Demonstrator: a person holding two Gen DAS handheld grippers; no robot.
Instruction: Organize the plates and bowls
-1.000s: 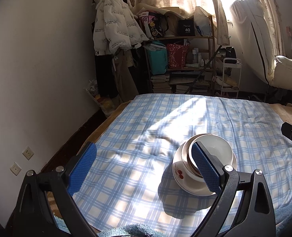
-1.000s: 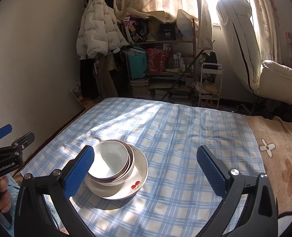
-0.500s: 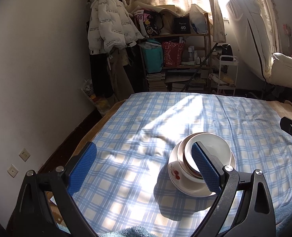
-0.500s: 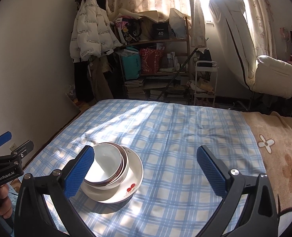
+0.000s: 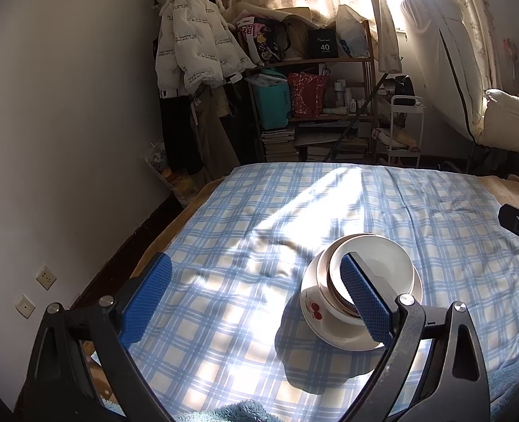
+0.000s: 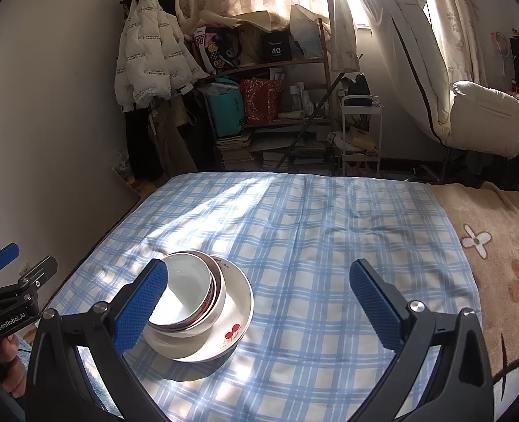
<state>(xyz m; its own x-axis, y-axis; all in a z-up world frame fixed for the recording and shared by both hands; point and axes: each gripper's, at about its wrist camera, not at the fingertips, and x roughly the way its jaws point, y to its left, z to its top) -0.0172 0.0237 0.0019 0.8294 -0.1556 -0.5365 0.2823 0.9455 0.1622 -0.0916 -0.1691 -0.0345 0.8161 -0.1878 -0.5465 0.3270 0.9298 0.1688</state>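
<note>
Nested white bowls (image 5: pixel 382 263) (image 6: pixel 185 292) sit stacked on a white plate (image 5: pixel 315 313) (image 6: pixel 235 316) with a red cherry print, on the blue checked cloth (image 5: pixel 259 218) (image 6: pixel 312 225). My left gripper (image 5: pixel 256 295) is open and held above the cloth, its right finger in front of the stack in this view. In the right wrist view my right gripper (image 6: pixel 259 302) is also open, empty, with its left finger overlapping the bowls' near side. Neither gripper touches the dishes.
The cloth covers a bed with a beige flowered blanket (image 6: pixel 498 246) at the right. A white wall (image 5: pixel 66 123) runs along the left. A cluttered shelf (image 5: pixel 312 105), hanging white jacket (image 5: pixel 192 42) and small cart (image 6: pixel 361 133) stand beyond the far edge.
Both grippers have drawn back and up from the stack, so the bowls and plate look smaller and lower in both views. The dishes have not moved.
</note>
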